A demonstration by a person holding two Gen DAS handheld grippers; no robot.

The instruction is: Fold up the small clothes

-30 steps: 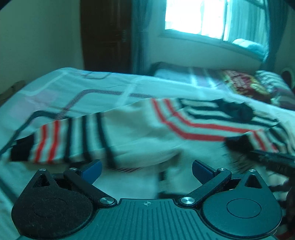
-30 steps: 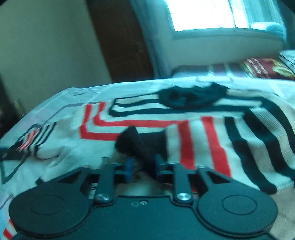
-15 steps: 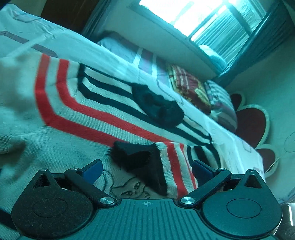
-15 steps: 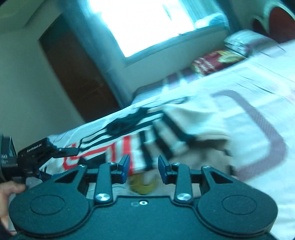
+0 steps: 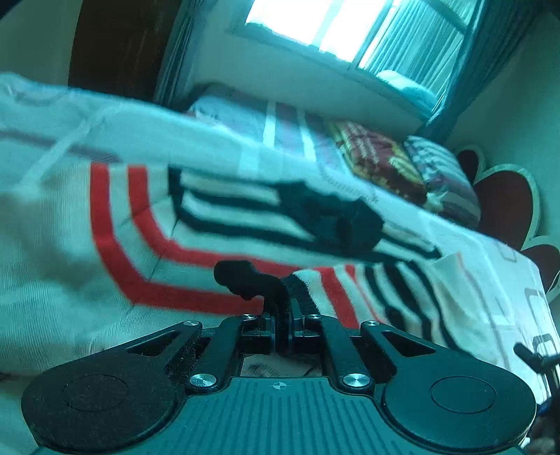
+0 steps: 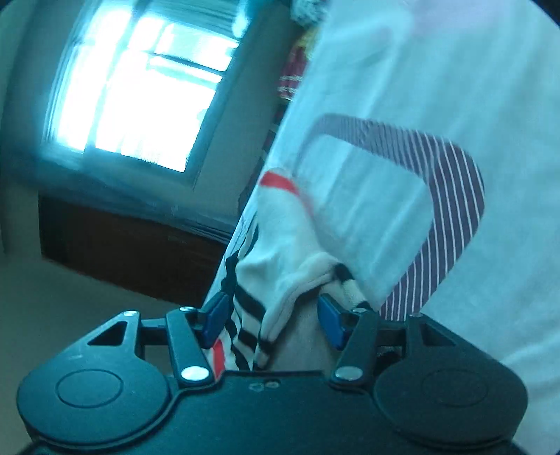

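A small cream sweater [image 5: 217, 217] with red and black stripes and a black collar lies spread on the bed. My left gripper [image 5: 281, 325] is shut on the sweater's black sleeve cuff [image 5: 245, 280], which sticks up between its fingers. In the right wrist view, my right gripper [image 6: 273, 318] is open, and a bunched edge of the sweater [image 6: 287, 262] lies between its blue pads [image 6: 215, 315] without being pinched. That view is tilted steeply.
The bed sheet [image 6: 437, 105] is white with striped purple bands. Patterned pillows [image 5: 402, 164] lie at the head of the bed under a bright window [image 5: 332, 28]. A dark wooden door [image 5: 115, 52] stands at the back left.
My left gripper has closed on the black cuff it was open around. My right gripper has opened wider and tilted, with sweater fabric now between its pads.
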